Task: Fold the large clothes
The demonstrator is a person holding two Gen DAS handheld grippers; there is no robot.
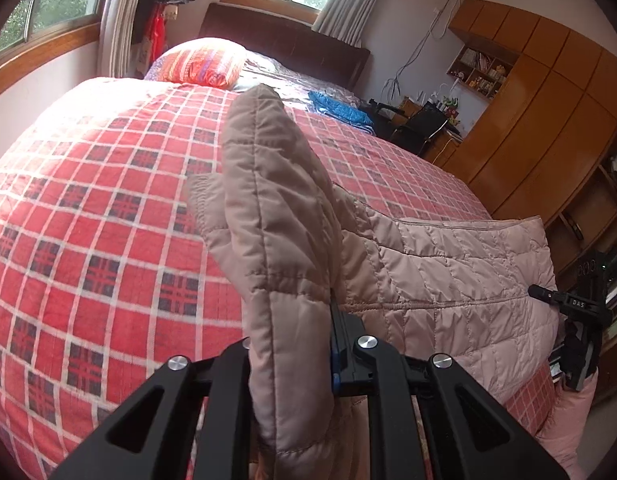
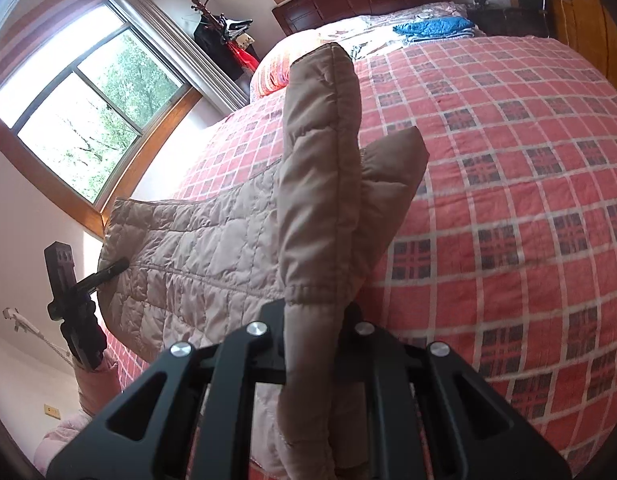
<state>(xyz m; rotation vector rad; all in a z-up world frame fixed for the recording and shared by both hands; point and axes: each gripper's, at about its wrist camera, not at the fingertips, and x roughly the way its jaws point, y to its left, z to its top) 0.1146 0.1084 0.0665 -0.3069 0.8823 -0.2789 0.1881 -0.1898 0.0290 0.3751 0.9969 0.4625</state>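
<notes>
The quilted jacket (image 1: 448,264) hangs between both tools over the near edge of the bed (image 1: 88,240), its body stretched in the air just above the red checked bedspread (image 2: 508,200). The left tool (image 1: 304,364) is clamped on a padded fold of the jacket that stands up between its fingers; the right tool (image 2: 312,344) grips a matching fold the same way. Each tool also shows at the far end of the cloth in the other's view.

This looks like the lifting and spreading step, with no fold laid yet. The next move likely calls for carrying the jacket forward and lowering it flat onto the bedspread, keeping both ends level and taut.

Farther up the bed lie a striped pillow (image 1: 204,62) and a blue folded cloth (image 2: 432,26), well apart from the jacket. The wardrobe (image 1: 548,100) stands beside the bed.
</notes>
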